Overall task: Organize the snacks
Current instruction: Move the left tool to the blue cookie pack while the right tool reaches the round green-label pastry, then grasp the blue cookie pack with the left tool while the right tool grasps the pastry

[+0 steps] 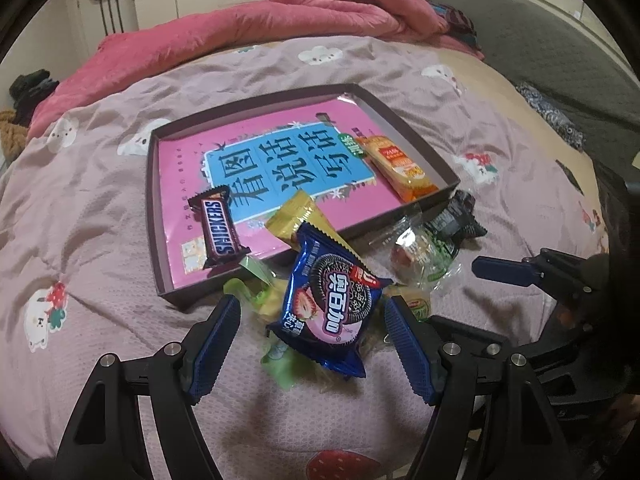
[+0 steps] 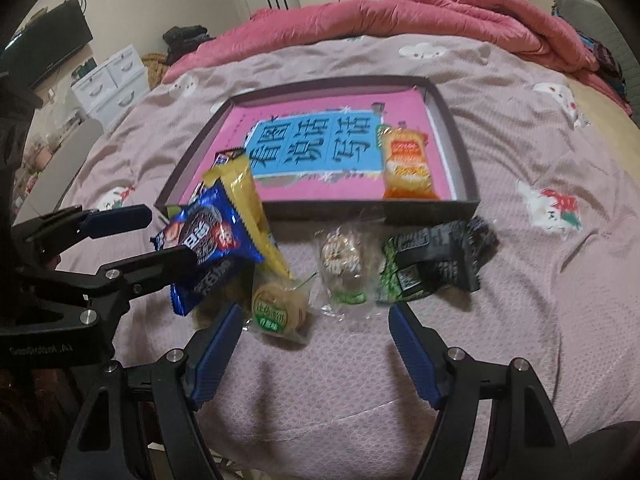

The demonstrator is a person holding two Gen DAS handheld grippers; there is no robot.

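A dark shallow box (image 1: 154,200) lined with a pink book lies on the bed. It holds a Snickers bar (image 1: 219,226) and an orange packet (image 1: 400,168). In front of it loose snacks are heaped. A blue Oreo pack (image 1: 328,308) lies on top between the open fingers of my left gripper (image 1: 312,302), and the pads stand clear of it. A gold packet (image 1: 296,216) leans over the box's front wall. My right gripper (image 2: 315,309) is open just short of a green-labelled cookie pack (image 2: 280,312), a clear-wrapped snack (image 2: 344,264) and a black-green packet (image 2: 432,268).
A bunched pink quilt (image 1: 320,12) lies beyond the box. Mauve printed bedspread (image 2: 520,300) stretches around the snacks. A dark grey padded surface (image 1: 540,40) runs along the right. White drawers (image 2: 112,80) and a dark screen (image 2: 60,44) stand off the bed's left side.
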